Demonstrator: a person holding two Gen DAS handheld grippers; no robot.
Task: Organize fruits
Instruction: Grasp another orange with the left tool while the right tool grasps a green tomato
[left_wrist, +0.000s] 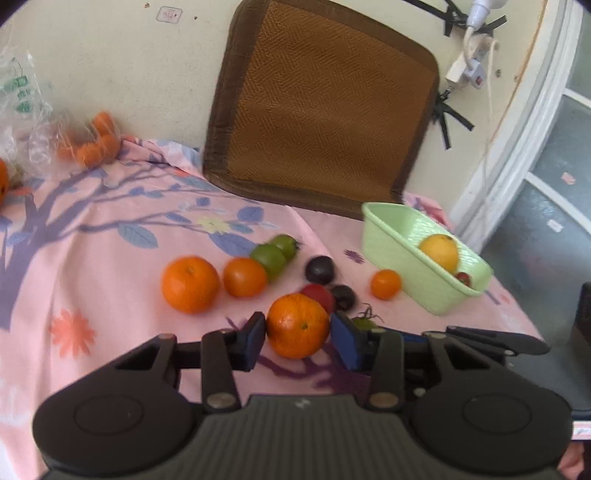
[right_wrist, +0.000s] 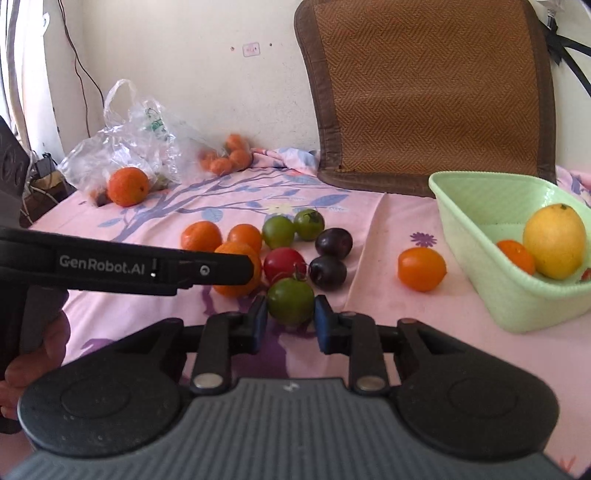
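My left gripper (left_wrist: 297, 334) has its blue pads on both sides of an orange (left_wrist: 297, 325) on the pink cloth, closed on it. My right gripper (right_wrist: 289, 318) has its pads around a green tomato (right_wrist: 290, 300), touching it on both sides. Beyond them lie two more oranges (left_wrist: 190, 284), two green fruits (right_wrist: 278, 231), two dark plums (right_wrist: 333, 243), a red tomato (right_wrist: 283, 264) and a small orange fruit (right_wrist: 422, 268). A light green basket (right_wrist: 476, 236) at the right holds a yellow fruit (right_wrist: 554, 246) and a small orange one (right_wrist: 516, 255).
A brown woven cushion (right_wrist: 428, 92) leans on the wall behind. A clear plastic bag (right_wrist: 129, 147) with an orange (right_wrist: 128, 186) and several small tangerines (right_wrist: 225, 155) sits at the back left. The left gripper's body (right_wrist: 125, 267) crosses the right wrist view.
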